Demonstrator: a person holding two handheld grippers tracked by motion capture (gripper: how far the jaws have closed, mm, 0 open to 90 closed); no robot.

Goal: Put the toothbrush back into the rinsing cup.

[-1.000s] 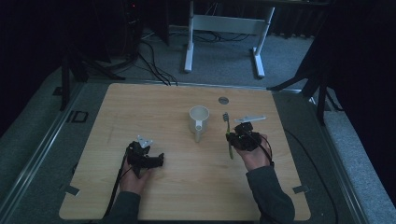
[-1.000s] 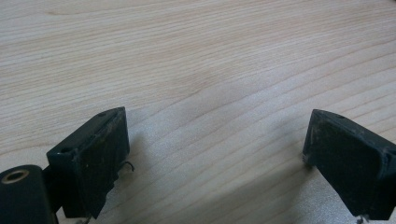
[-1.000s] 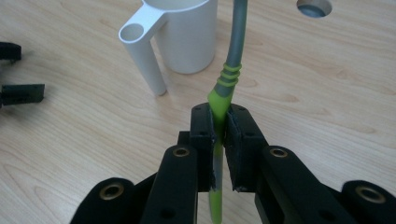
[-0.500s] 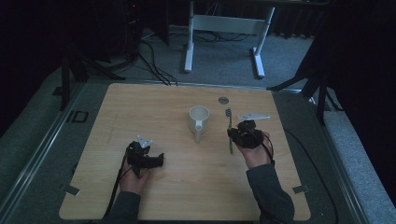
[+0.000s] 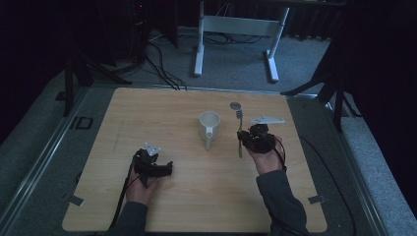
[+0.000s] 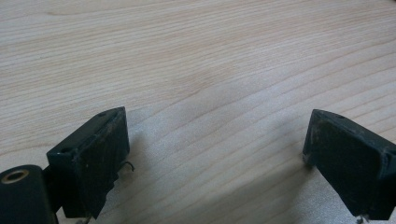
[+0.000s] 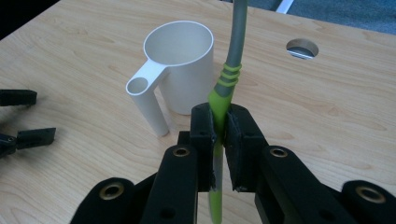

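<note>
The table (image 5: 147,113) carries 1 white cup (image 5: 210,127), upright near centre, handle toward the person. The right tongs (image 5: 247,138) sit just right of the cup and grip a green-handled utensil (image 5: 239,132) lying along the table. The left tongs (image 5: 167,169) rest well apart, lower left, pointing right.

No readable text, label, brand, number or sign appears anywhere.

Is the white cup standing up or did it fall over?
Standing up. The cup sits on its base on the table with its round mouth facing upward, and nothing shows inside it.
</note>
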